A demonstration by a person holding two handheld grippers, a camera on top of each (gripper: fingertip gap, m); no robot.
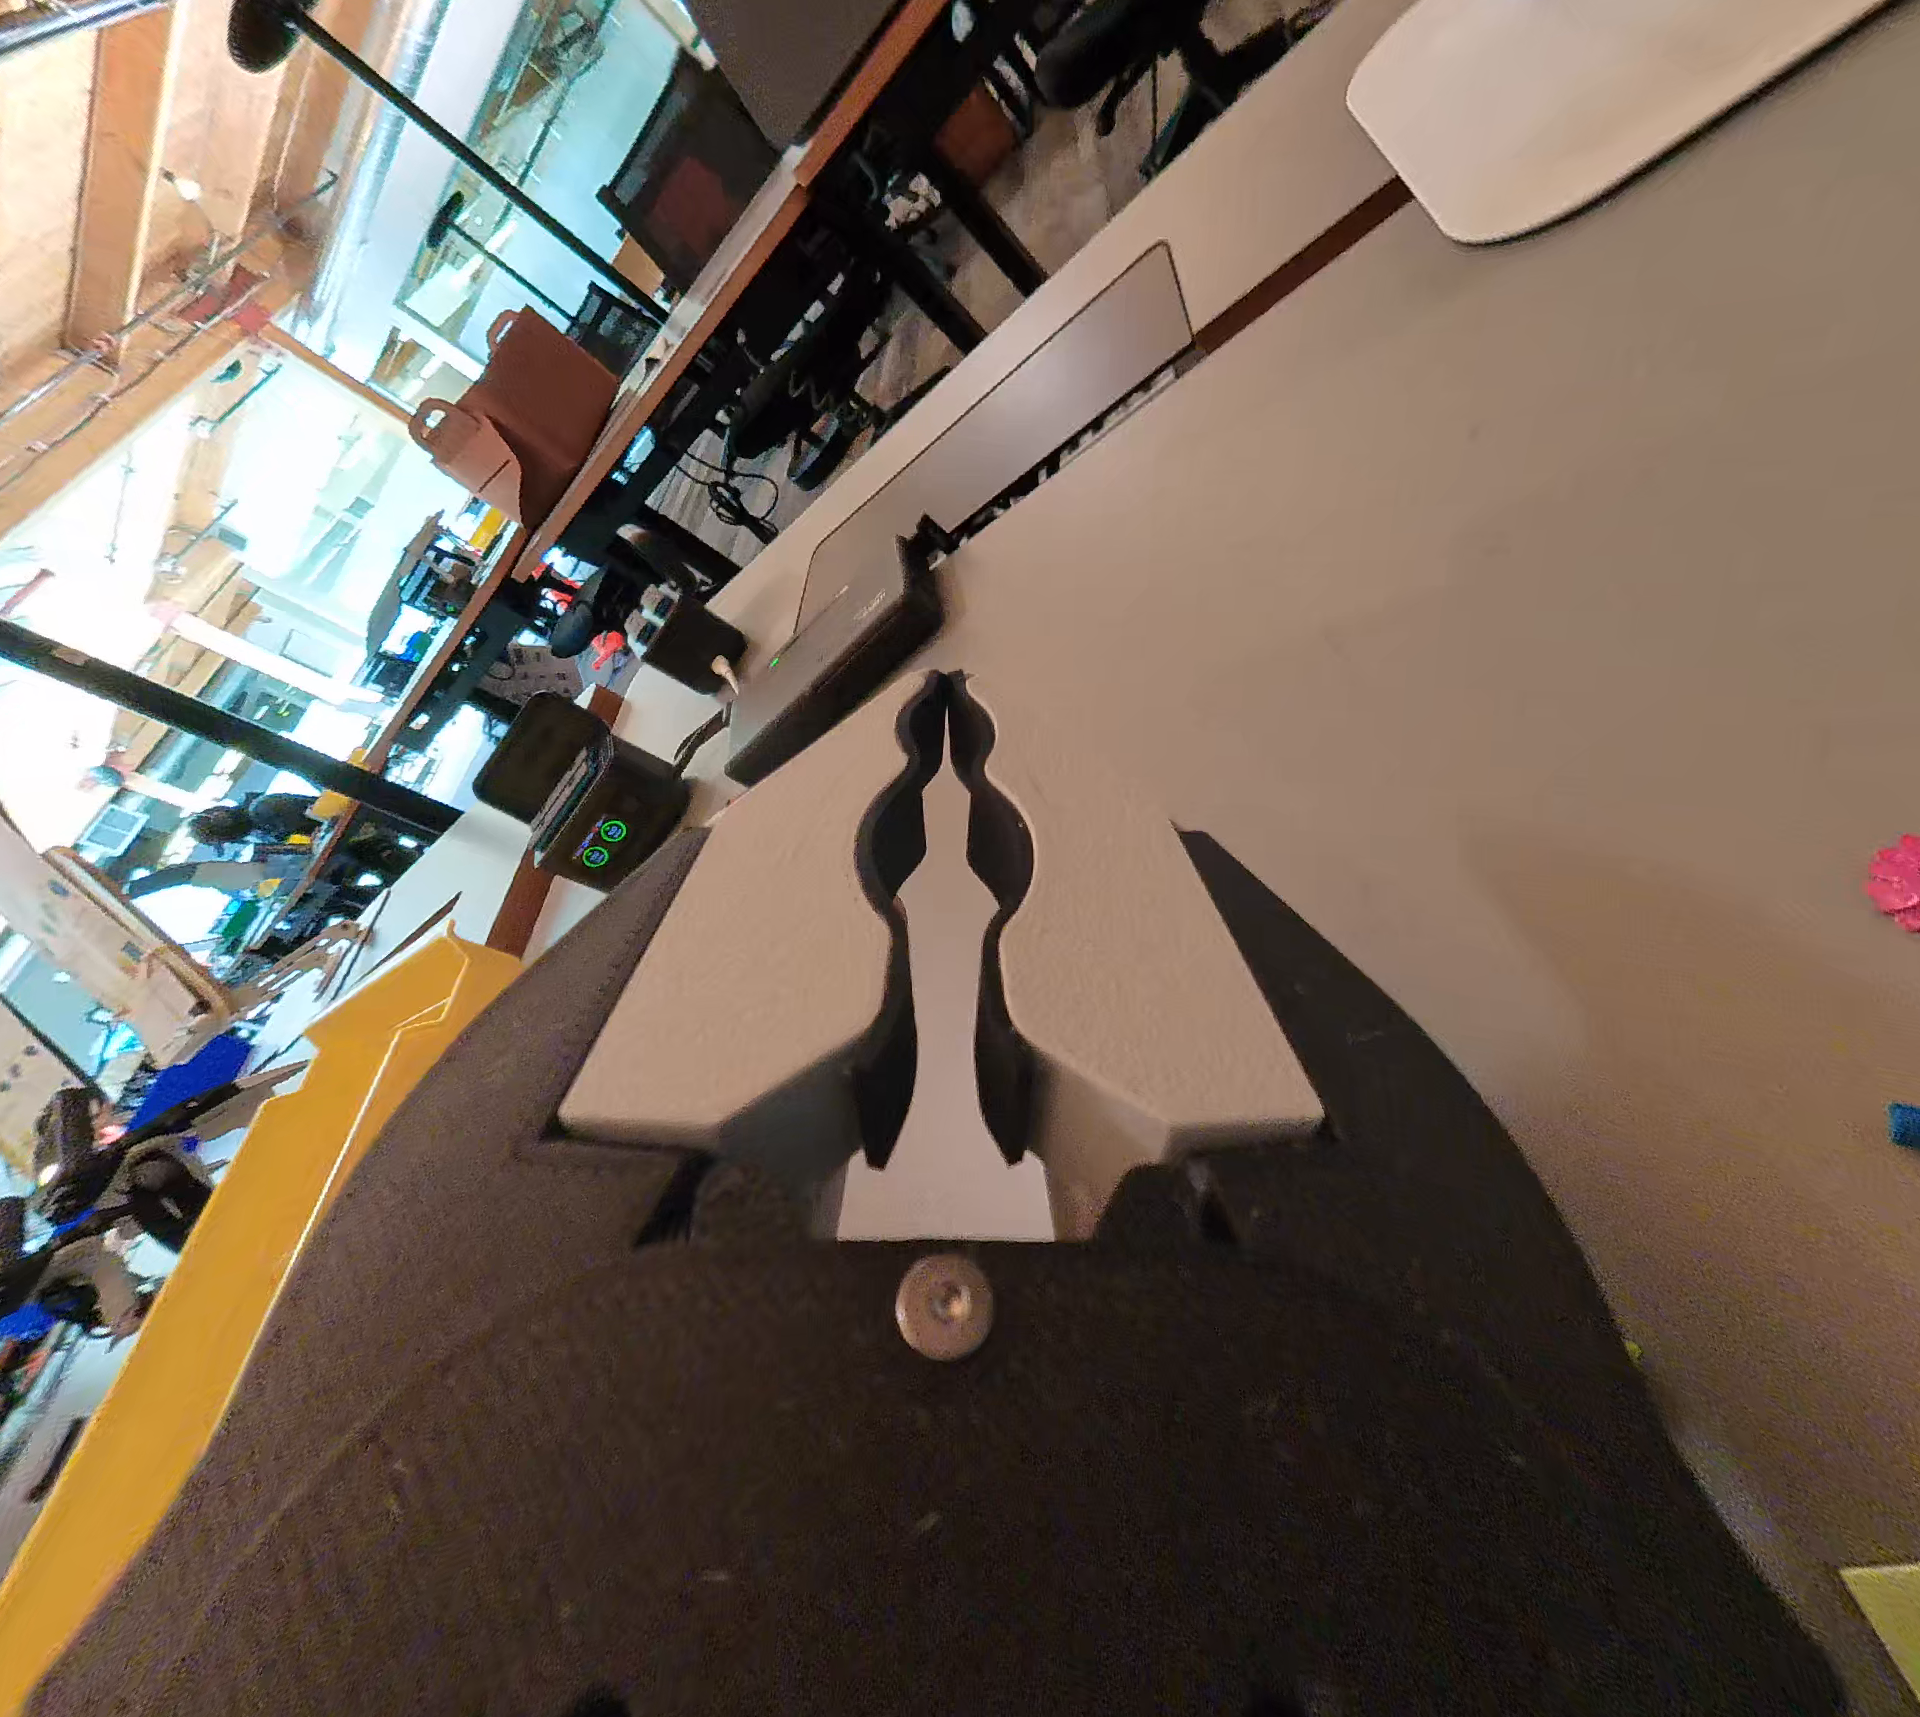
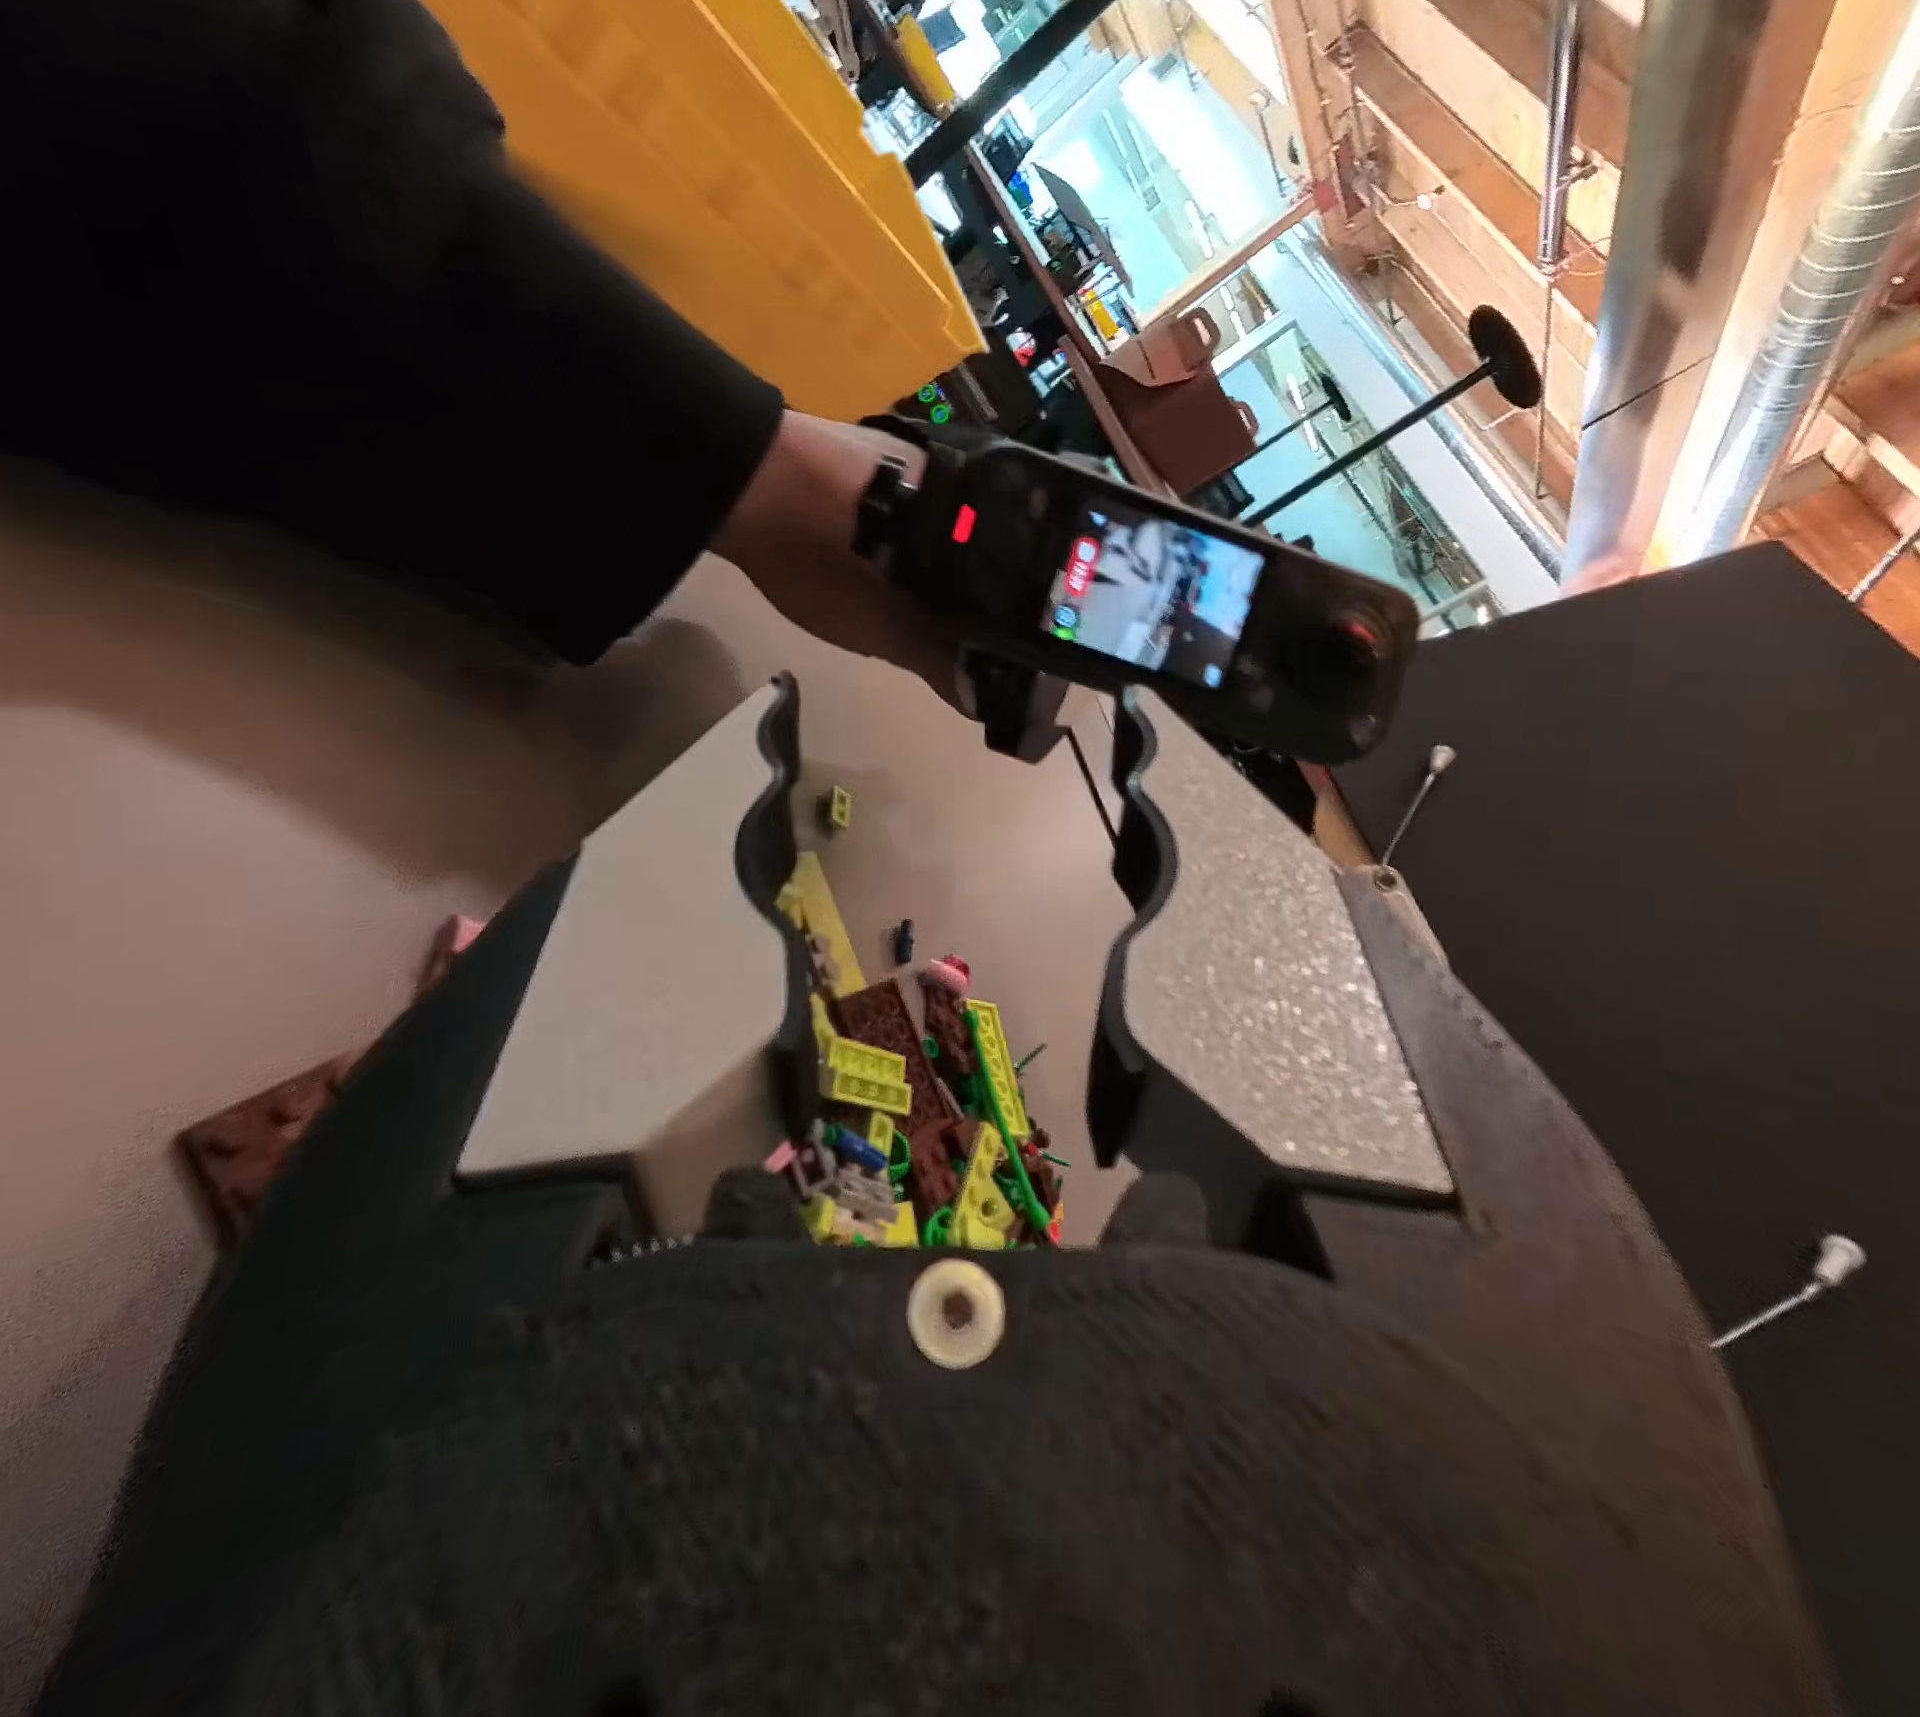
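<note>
Right gripper (image 2: 956, 732) jaws apart over toy brick pile (image 2: 914, 1117); table (image 2: 208, 836) beneath.

L gripper (image 1: 948, 688) closed, R gripper (image 2: 956, 732) over bricks (image 2: 914, 1106)

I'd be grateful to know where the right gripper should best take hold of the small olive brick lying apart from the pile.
Probably across its two short side faces, from above. The small olive brick lies alone on the table, clear of the brick pile, and the right gripper is open, wider than it.
</note>
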